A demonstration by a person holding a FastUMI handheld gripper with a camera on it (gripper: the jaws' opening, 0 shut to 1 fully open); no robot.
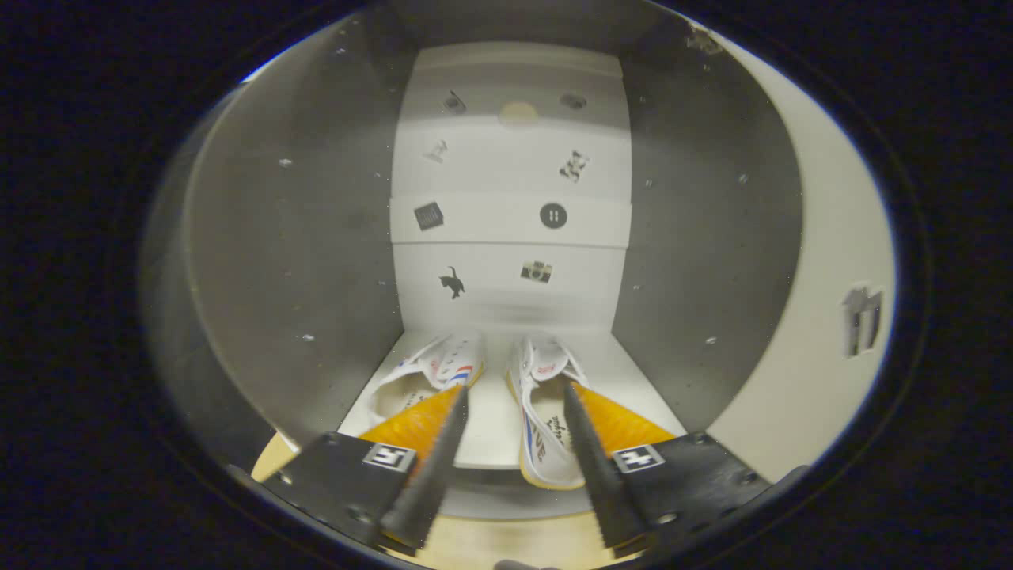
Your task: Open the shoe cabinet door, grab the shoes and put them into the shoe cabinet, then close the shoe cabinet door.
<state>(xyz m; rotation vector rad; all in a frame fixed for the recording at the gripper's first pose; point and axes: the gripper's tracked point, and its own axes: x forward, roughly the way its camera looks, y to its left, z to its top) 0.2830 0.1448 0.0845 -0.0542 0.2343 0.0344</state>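
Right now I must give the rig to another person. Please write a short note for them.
Gripper: open, holding nothing, its fingers pointing into the open shoe cabinet.
Shoes: left shoe and right shoe both lie on the cabinet's bottom shelf, side by side, toes toward the back wall; the right one reaches the shelf's front edge.
Done: door opened, both shoes inside.
Left: pull the gripper back and close the door, which stands open to the right.

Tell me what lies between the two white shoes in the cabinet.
Nothing: in the gripper view a bare strip of cabinet shelf separates the left shoe from the right shoe. The gripper hovers open before them, jaws apart, holding nothing.
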